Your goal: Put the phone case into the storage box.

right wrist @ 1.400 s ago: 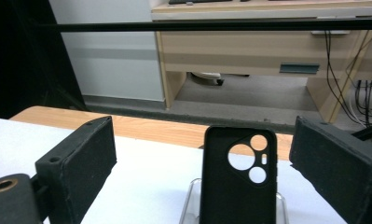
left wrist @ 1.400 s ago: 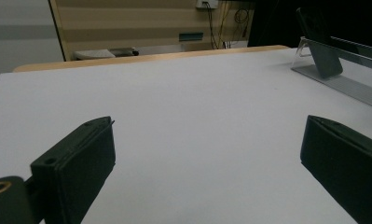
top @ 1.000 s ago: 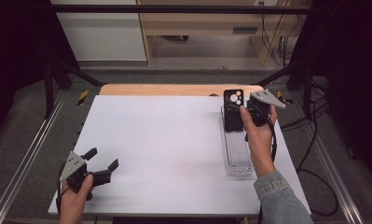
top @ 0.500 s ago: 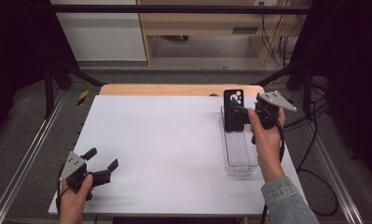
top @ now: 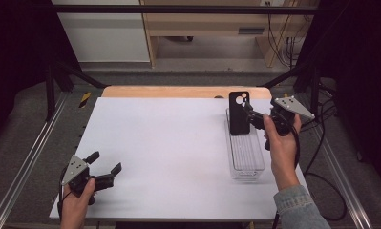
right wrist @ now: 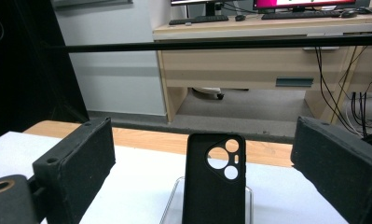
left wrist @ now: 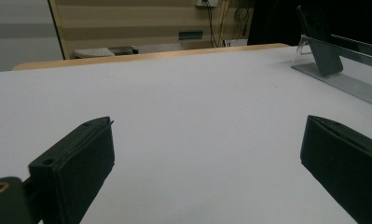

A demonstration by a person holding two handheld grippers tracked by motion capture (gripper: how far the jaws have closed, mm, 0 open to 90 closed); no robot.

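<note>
Two hand-held grippers gaped wide, holding nothing. The right hand-held gripper (top: pixel 256 116) faced the black phone case (top: pixel 239 112), propped upright in its clear stand (top: pixel 246 157), likely for display.

Black matte phone case (top: pixel 239 112) with round camera cut-outs near top: stands upright, leaning slightly, at far end of long clear plastic rectangular tray (top: pixel 246 160). Cut-outs show light background through them. Case's lower end sits inside tray. Tray lies flat on white table's right side, long axis running near to far, ribbed floor, otherwise empty. Case's open back faces right gripper view (right wrist: pixel 215 182).
</note>
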